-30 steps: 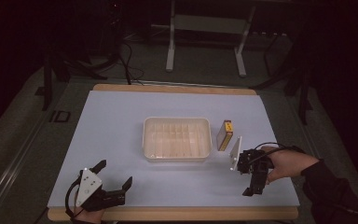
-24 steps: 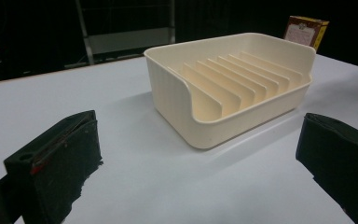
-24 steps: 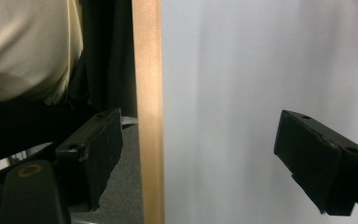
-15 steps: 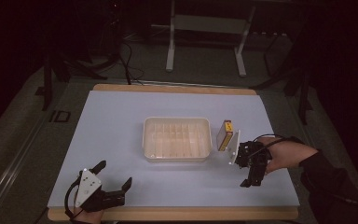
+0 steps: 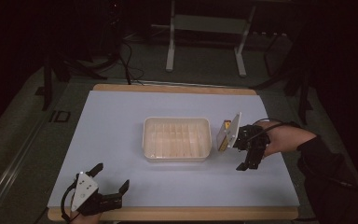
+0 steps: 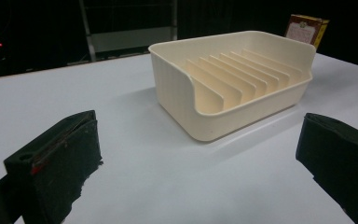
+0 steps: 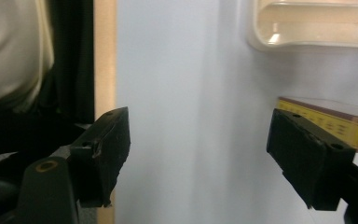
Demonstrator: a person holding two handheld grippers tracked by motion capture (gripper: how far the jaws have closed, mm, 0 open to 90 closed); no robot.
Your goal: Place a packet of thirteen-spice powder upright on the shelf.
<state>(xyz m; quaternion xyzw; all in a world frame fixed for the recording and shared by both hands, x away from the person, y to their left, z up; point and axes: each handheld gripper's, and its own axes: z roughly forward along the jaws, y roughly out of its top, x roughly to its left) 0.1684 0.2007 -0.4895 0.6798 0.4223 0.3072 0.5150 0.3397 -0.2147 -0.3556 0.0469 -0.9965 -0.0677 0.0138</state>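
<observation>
Beside the cream tray's (image 5: pixel 177 139) right wall, the right hand-held gripper (image 5: pixel 245 161), jaws just narrowing yet gripping nothing, could tip the upright yellow box (image 5: pixel 223 135) if it brushes it.

We see a bench (image 5: pixel 121 121) with a pale blue-white top and a bare wood strip along near and far edges. Cream tray (image 5: pixel 177 138) with ribbed dividers sits flat near the middle. Just right of it stands a small box (image 5: pixel 224 135), yellow and dark red, close to the tray wall; we can't tell whether it touches the top.
</observation>
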